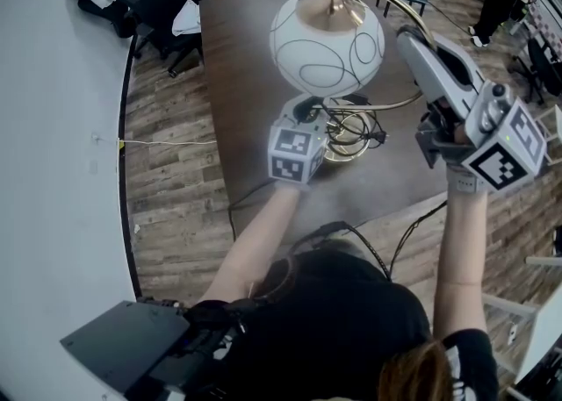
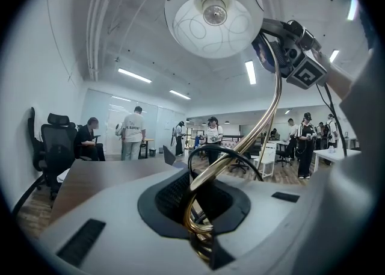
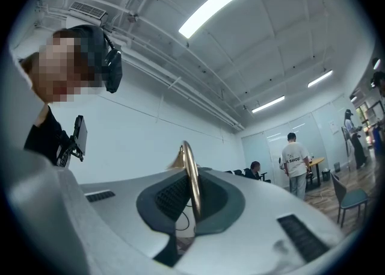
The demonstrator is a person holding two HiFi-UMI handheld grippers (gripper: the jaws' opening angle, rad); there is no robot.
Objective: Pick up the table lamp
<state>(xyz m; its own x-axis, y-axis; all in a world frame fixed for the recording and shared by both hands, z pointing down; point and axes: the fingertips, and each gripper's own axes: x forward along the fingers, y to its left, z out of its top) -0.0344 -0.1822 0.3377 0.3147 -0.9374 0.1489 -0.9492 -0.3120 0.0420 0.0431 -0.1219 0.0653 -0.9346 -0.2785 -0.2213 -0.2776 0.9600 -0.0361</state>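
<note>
open-plan office, dark table (image 1: 255,83) on a plank floor: both grippers clamped on the table lamp (image 1: 327,46)

lamp sits toward the far right of the table, white globe shade (image 2: 213,18) on top, brass base (image 1: 347,149) below it with a black cord (image 1: 373,132) looped beside it. left gripper (image 2: 196,222) is clenched on the brass stem (image 2: 263,118) low down, just above the coil at the base. right gripper (image 3: 194,201) is clenched on the curved brass arm (image 3: 189,159) higher up, right of the shade. my read: the grasp is made and the lift is the step in hand; whether the base has left the table i cannot tell. next calls for raising both hands together, keeping the top-heavy shade upright and the cord from snagging.
</note>
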